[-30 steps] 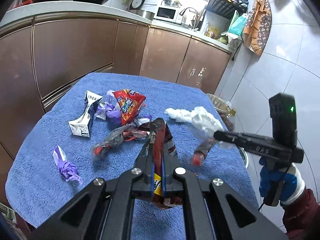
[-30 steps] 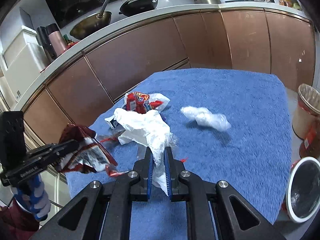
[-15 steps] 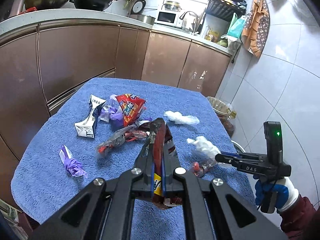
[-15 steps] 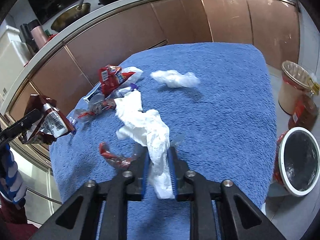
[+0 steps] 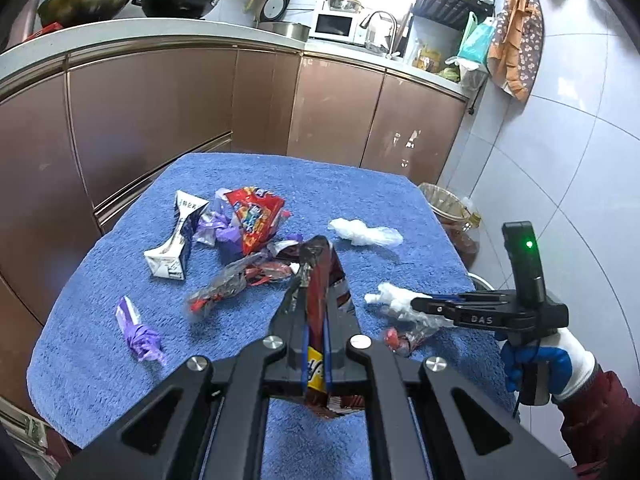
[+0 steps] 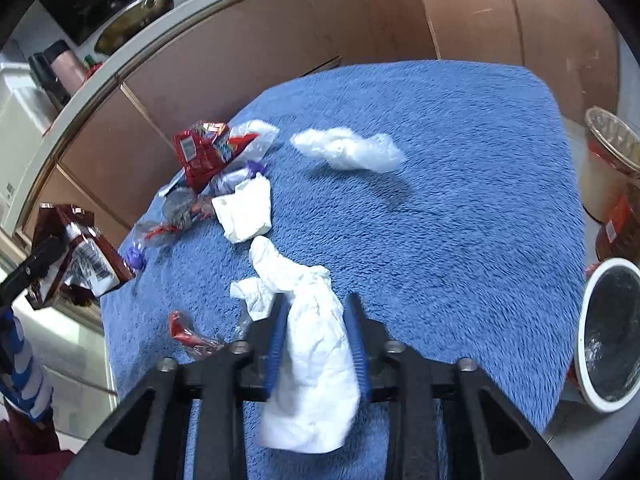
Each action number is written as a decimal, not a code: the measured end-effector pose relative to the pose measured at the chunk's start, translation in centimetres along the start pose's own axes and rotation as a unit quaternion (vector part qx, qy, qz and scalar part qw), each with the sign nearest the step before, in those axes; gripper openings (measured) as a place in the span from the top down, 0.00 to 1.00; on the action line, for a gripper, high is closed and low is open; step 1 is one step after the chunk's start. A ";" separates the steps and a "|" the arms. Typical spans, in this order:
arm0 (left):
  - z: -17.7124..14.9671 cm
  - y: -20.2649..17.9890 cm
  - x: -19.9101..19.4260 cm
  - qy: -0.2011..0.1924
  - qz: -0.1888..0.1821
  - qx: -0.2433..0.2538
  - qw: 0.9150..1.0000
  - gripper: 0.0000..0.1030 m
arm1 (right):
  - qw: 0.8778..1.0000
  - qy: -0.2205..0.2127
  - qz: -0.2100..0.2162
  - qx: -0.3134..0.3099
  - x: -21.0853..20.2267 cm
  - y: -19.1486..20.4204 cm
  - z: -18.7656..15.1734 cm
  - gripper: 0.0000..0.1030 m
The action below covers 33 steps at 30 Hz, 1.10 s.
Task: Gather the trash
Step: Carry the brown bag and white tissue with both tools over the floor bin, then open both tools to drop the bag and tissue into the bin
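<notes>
My left gripper (image 5: 316, 280) is shut on a dark red snack wrapper (image 5: 320, 276) and holds it above the blue towel-covered table (image 5: 360, 196); the wrapper also shows at the left of the right wrist view (image 6: 76, 256). My right gripper (image 6: 318, 312) has its jaws spread a little apart around a white crumpled tissue (image 6: 316, 344) at the table's near right edge; it also shows in the left wrist view (image 5: 416, 302). Loose trash lies on the table: a red candy bag (image 5: 254, 214), a carton (image 5: 176, 236), purple wrappers (image 5: 138, 332) and a clear plastic wad (image 5: 362, 234).
A white-rimmed bin (image 6: 610, 332) stands on the floor right of the table, with a lined basket (image 6: 612, 152) behind it. Brown cabinets (image 5: 160, 120) and a counter with pans run behind the table. A small red wrapper (image 6: 188, 334) lies by the right gripper.
My right gripper has drawn back toward the table's near right edge and lower, and its jaws have spread a little around the tissue. My left gripper still holds the wrapper.
</notes>
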<state>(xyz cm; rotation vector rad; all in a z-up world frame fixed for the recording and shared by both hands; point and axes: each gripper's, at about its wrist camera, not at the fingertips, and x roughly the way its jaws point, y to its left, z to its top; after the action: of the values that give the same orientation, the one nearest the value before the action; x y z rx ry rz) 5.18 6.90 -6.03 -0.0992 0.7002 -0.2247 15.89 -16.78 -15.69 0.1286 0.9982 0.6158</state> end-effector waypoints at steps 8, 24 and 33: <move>2.7 -2.7 2.1 0.008 -0.009 0.016 1.000 0.96 | 0.996 -0.089 0.017 0.004 -4.6 -1.0 1.0 0.91; 8.3 -25.5 17.2 0.081 -0.169 0.151 0.971 0.96 | 0.920 -0.260 -0.238 0.171 -18.2 -15.0 -5.1 0.90; 6.8 -37.1 29.1 0.144 -0.179 0.182 0.956 0.96 | 0.884 -0.222 -0.314 0.265 -15.9 -24.5 -9.6 0.88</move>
<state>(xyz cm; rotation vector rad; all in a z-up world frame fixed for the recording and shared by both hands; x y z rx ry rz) 24.75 -35.97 -12.97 0.1645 0.9183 -0.7223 12.29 -47.19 -18.29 0.3910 0.6751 -0.2930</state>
